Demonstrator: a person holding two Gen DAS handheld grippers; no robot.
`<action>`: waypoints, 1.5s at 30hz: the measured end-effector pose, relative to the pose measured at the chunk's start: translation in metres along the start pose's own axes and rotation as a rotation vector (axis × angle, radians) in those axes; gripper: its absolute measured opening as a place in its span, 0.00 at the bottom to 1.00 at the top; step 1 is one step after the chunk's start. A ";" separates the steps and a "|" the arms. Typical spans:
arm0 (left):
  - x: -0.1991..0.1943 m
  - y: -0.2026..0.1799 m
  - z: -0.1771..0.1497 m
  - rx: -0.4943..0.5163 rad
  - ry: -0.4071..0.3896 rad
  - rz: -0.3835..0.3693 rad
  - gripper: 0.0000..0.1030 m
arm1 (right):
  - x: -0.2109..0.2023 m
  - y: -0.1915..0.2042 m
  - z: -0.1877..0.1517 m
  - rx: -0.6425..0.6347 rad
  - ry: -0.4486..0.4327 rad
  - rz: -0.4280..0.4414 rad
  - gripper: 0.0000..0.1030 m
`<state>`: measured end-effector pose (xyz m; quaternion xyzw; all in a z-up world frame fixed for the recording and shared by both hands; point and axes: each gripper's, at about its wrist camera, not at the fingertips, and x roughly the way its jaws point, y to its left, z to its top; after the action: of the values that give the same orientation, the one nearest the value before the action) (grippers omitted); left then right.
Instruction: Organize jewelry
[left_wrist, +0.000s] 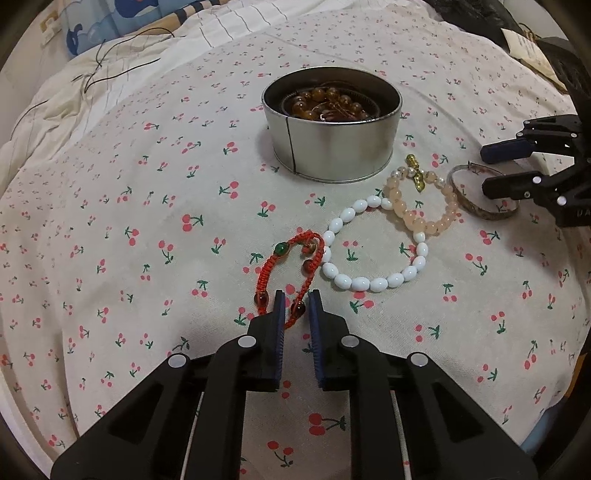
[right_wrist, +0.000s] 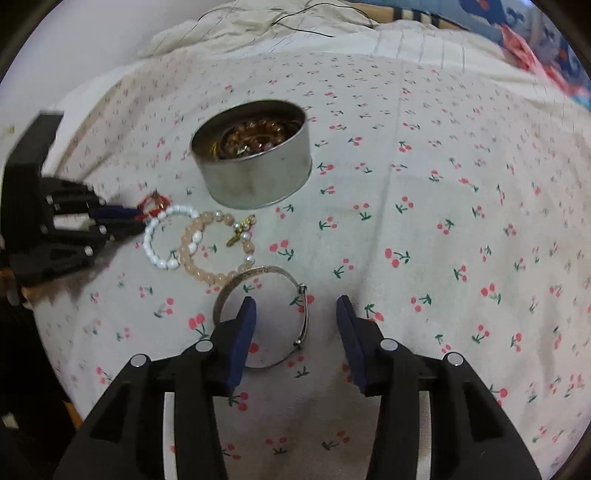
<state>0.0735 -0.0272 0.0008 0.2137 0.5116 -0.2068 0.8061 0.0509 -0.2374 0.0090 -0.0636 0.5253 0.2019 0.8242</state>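
A red braided bracelet (left_wrist: 266, 269) with green and brown beads lies at the left end of a row of jewelry. My left gripper (left_wrist: 297, 301) is shut on its near strand, a brown bead caught between the pads. To the right lie a white oval-bead bracelet (left_wrist: 369, 284), a peach bead bracelet (left_wrist: 436, 221) with a gold charm, and a silver bangle (right_wrist: 258, 271). My right gripper (right_wrist: 295, 310) stands open over the bangle, one finger inside the ring and one outside, not pressing. Behind them, a round metal tin (left_wrist: 332, 147) holds amber beads (left_wrist: 325, 101).
Everything rests on a cherry-print cloth (left_wrist: 147, 221) spread over a bed. Crumpled bedding with a thin black cable (left_wrist: 110, 51) lies at the back left. Dark items and a paper tag (left_wrist: 528, 48) sit at the far right edge.
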 end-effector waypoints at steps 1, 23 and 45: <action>0.000 -0.001 0.000 0.001 0.001 0.001 0.12 | 0.001 0.003 -0.001 -0.016 0.004 -0.016 0.35; -0.006 0.004 -0.011 -0.167 0.005 0.023 0.22 | -0.002 0.000 -0.010 -0.005 -0.025 -0.111 0.13; -0.008 0.008 -0.011 -0.168 0.001 0.005 0.08 | 0.000 0.004 -0.010 0.000 -0.034 -0.123 0.30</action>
<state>0.0667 -0.0132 0.0048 0.1469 0.5268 -0.1611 0.8215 0.0415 -0.2368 0.0050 -0.0925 0.5065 0.1518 0.8437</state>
